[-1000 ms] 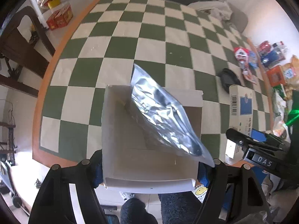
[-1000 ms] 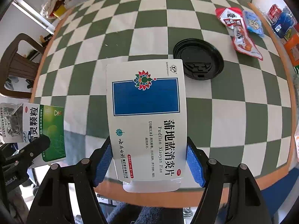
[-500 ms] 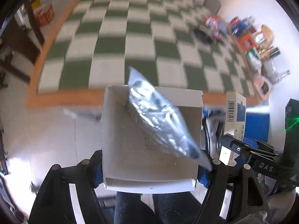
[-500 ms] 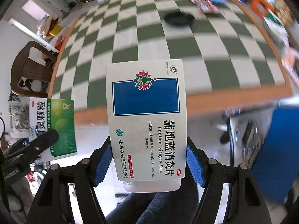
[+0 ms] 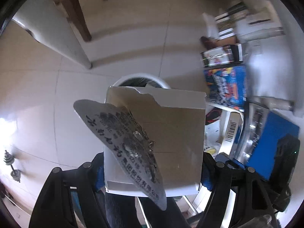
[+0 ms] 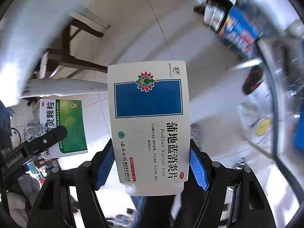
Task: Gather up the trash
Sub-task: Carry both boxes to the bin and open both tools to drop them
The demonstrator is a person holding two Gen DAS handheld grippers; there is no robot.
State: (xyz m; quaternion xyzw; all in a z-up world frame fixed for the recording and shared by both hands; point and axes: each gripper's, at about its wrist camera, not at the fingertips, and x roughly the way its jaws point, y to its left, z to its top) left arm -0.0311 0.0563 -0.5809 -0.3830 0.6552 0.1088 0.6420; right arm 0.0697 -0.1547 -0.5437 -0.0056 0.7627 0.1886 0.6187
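1. The left gripper [image 5: 153,168] pinches an open cardboard box [image 5: 171,131] between its blue pads [image 5: 99,174]. The box is white outside and brown inside, and its far edge is torn.
2. A silver foil packet [image 5: 125,146] with printed characters lies tilted in the box. Its upper tip hangs over the left wall and its lower tip hangs over the near edge.
3. Just behind the far edge of the box, a round white trash bin [image 5: 138,79] with a dark liner stands on the pale tiled floor [image 5: 34,98]. What is in it cannot be seen.
4. The right gripper [image 6: 152,168] clamps a white medicine box [image 6: 150,117] with a blue rectangle; both blue pads touch its sides. In the left view only its barcode side [image 5: 232,133] shows, at the right of the cardboard box.
5. In the right view, the cardboard box shows its green and white outside [image 6: 64,127] at the left, near the medicine box but apart.
6. A second ago both views looked at the checkered desk. Now they look at the floor and the bin, and the foil packet has turned over, with print up.
7. The floor on the left of the bin is open. A dark chair leg [image 5: 76,13] stands further back, and blurred shelves with blue packages [image 5: 226,87] close the right side.
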